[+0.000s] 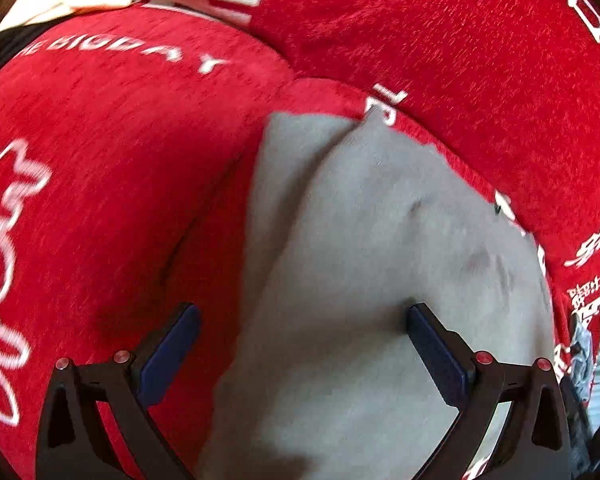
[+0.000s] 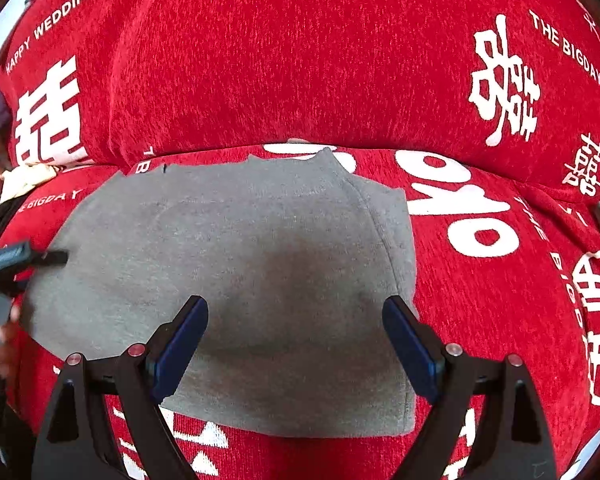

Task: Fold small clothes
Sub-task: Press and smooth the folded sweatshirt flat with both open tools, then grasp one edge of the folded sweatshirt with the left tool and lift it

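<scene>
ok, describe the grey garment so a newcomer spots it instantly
Start from the red plush sofa cover with white lettering. On its seat, ahead of the open right gripper, lies the flat grey knit garment. It is the only plain, unprinted grey cloth there.

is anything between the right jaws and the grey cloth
Nothing visible. The right gripper is open directly over the grey cloth, which lies bare on the red cover; the left gripper is at its far edge.

Red sofa cover (image 2: 300, 60) (white lettering), cream cloth (image 2: 26, 179) at left
</scene>
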A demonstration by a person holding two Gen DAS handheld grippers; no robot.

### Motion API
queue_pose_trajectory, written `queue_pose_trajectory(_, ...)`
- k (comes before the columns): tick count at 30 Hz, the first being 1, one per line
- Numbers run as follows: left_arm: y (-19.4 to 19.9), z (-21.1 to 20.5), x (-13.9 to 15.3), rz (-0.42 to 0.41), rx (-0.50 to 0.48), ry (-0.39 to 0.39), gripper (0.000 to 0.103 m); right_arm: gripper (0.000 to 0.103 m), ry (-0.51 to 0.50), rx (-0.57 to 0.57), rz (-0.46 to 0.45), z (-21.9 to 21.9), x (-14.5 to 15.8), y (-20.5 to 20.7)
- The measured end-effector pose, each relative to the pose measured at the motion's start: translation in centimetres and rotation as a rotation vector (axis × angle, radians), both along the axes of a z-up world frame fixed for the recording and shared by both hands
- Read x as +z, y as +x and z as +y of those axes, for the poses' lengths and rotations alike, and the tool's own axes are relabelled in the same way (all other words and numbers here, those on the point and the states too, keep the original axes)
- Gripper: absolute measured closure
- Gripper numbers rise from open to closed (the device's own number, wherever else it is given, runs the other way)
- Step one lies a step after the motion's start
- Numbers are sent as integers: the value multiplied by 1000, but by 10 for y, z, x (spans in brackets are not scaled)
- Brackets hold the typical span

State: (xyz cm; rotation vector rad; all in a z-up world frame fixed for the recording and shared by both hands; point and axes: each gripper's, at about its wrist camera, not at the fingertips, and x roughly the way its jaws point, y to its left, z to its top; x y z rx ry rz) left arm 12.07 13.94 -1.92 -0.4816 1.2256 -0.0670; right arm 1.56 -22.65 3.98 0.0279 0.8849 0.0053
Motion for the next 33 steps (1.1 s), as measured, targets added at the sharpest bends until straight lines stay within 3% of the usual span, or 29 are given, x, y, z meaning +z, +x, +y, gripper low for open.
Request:
queue_pose_trajectory(8, 33, 5, -2, -27, -28, -116, 0, 12, -38, 45, 3, 27, 12, 21)
queue_pose_trajectory(17, 24, 39, -13, -101, -126, -379, 0, 12, -118, 226, 52, 126, -8, 78)
queue_pose_trajectory(21, 20, 35, -13, -121, -220, -360, 0, 12, -141, 266, 129, 159, -43, 95)
queue_pose_trajectory(24, 21, 33, -13, -123, -230, -355, 1, 6, -86, 217, 103, 156, -48, 101)
queue_pose_trajectory(25, 22, 32, -13, -122, -223, -342, 7, 5, -69, 206, 104, 153, -49, 103)
queue_pose_trajectory(26, 22, 31, -10, -125, -204, -289, 31, 1, -63, 199, 102, 151, -50, 105)
queue_pose_trajectory(28, 24, 29, -7, -107, -190, -210, 64, 1, -55, 202, 94, 149, -52, 105)
queue_pose_trajectory(29, 25, 31, -7, -94, -184, -228, 80, 1, -56, 203, 93, 149, -52, 105)
queue_pose_trajectory(31, 26, 34, -7, -62, -168, -258, 81, 1, -66, 205, 93, 151, -52, 106)
queue_pose_trajectory(33, 25, 25, -1, -64, -169, -183, 81, 1, -68, 200, 100, 153, -52, 112)
